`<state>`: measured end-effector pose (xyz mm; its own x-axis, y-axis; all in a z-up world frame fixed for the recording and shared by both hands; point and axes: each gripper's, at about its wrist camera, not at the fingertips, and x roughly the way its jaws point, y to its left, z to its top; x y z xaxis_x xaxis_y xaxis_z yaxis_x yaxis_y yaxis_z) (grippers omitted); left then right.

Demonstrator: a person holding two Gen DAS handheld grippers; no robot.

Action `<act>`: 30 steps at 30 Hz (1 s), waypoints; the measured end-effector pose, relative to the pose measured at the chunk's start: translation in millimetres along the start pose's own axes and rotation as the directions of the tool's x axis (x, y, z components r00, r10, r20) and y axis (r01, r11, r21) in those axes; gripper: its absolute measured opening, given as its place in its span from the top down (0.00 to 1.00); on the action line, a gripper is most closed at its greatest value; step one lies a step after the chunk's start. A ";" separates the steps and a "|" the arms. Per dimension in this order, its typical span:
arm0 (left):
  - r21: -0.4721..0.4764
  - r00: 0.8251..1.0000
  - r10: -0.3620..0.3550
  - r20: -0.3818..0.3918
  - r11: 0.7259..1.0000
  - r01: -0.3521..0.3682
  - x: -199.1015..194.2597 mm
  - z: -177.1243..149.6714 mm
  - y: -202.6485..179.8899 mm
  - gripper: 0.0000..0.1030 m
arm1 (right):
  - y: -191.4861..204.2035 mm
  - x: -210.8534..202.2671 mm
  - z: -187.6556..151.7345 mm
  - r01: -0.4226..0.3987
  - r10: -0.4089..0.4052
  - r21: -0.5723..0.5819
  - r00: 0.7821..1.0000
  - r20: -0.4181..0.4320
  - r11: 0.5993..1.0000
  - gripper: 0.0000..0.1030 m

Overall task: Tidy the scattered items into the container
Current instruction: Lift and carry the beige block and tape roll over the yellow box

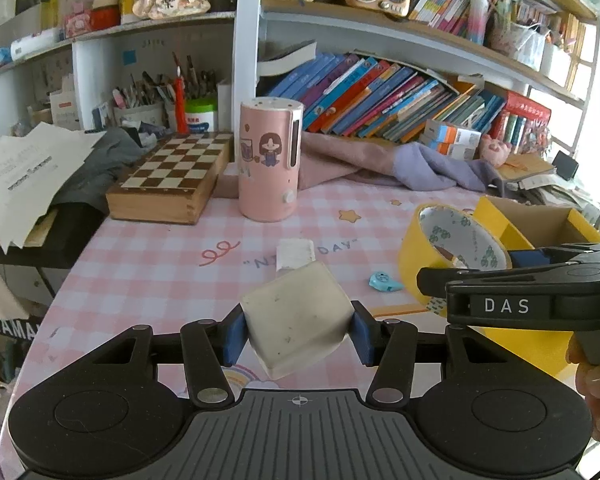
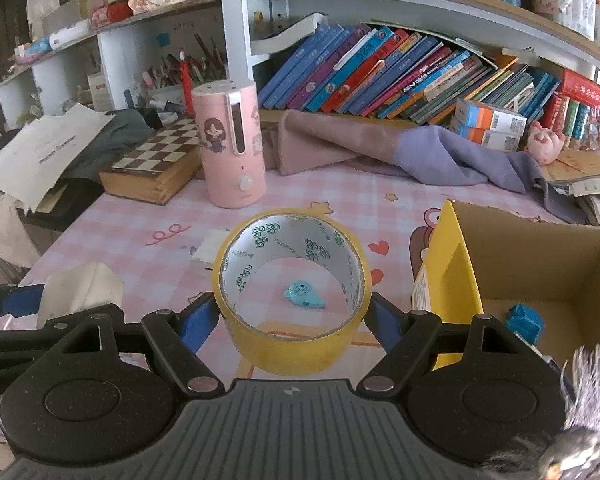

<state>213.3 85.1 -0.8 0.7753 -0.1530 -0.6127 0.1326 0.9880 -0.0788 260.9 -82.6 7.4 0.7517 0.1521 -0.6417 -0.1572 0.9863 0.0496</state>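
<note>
1. Left hand-held gripper [image 1: 298,334]: clenched on off-white block [image 1: 298,320], tilted, held above tabletop [image 1: 140,264].
2. Right hand-held gripper [image 2: 293,322]: grasping yellow tape roll [image 2: 292,292] by its outer sides, hole facing cam.
3. Blue charm [image 2: 304,294]: on tabletop, seen thru roll.
4. Yellow cardboard box [image 2: 452,272]: just right of roll; blue item [image 2: 525,320] inside.
5. Pink canister [image 2: 230,140], chessboard box [image 2: 152,168]: further back.

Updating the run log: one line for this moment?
left gripper: shut on white block | right gripper: shut on yellow tape roll | cardboard box: holds blue item
</note>
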 end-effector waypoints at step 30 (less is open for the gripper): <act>0.001 0.998 -0.032 0.046 0.999 0.032 -116.5 -64.2 8.4 0.51 | 51.4 -100.8 -72.1 -0.024 0.024 0.014 1.000 0.018 1.000 0.24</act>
<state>84.5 112.5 19.5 0.7981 -0.1852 -0.5734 0.1581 0.9826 -0.0972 130.9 -51.8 19.4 0.7591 0.1769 -0.6265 -0.1665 0.9831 0.0759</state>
